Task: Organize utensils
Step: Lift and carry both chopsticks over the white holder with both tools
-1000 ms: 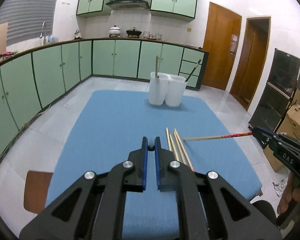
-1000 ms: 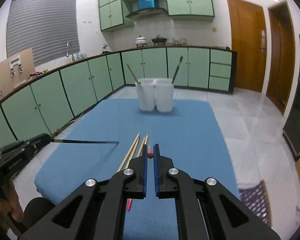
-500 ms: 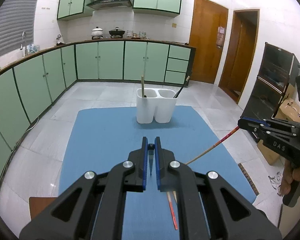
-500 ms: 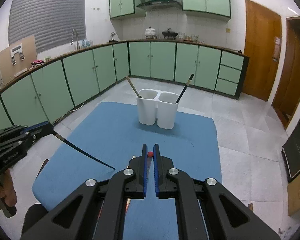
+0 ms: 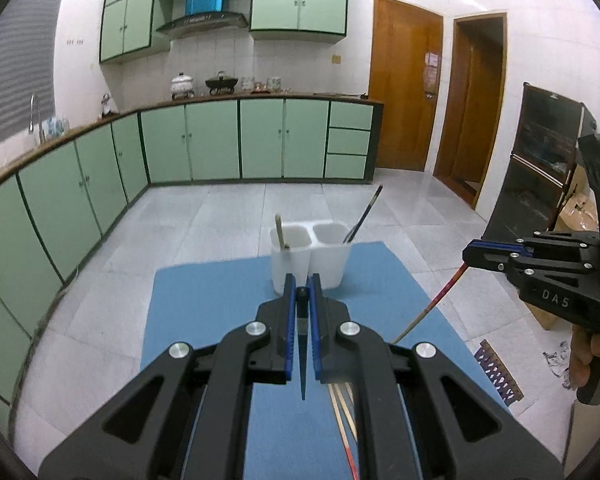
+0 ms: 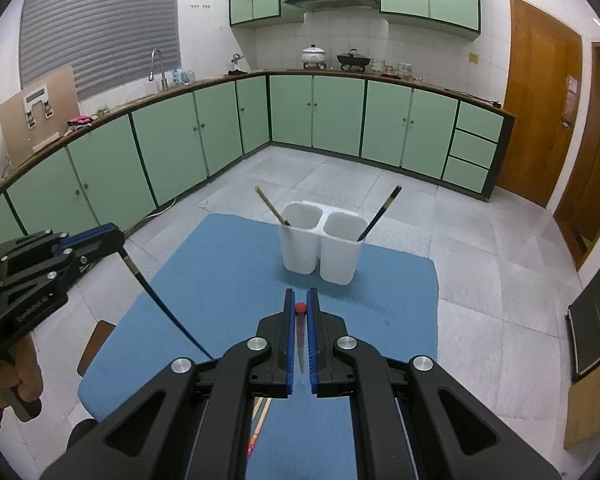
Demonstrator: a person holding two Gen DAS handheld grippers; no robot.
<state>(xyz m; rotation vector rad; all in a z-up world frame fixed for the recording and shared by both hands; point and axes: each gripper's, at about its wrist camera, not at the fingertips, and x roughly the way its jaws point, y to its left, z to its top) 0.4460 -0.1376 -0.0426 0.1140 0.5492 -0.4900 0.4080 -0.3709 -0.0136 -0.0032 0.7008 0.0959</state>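
Currently a dark chopstick (image 5: 302, 354) is clamped in the left gripper (image 5: 302, 292), a red-tipped chopstick (image 6: 300, 336) in the right gripper (image 6: 300, 300). More chopsticks (image 5: 344, 404) are left on the blue mat (image 5: 204, 304) at 6 o'clock. At 12, the white two-cup holder (image 6: 320, 248) is seen, one stick per cup.

Matt blue cloth table cover (image 6: 228, 264), smooth white plastic holder (image 6: 320, 248), matt black plastic gripper (image 5: 302, 292), glossy floor tiles (image 5: 228, 216); varnished wooden doors (image 5: 404, 92)
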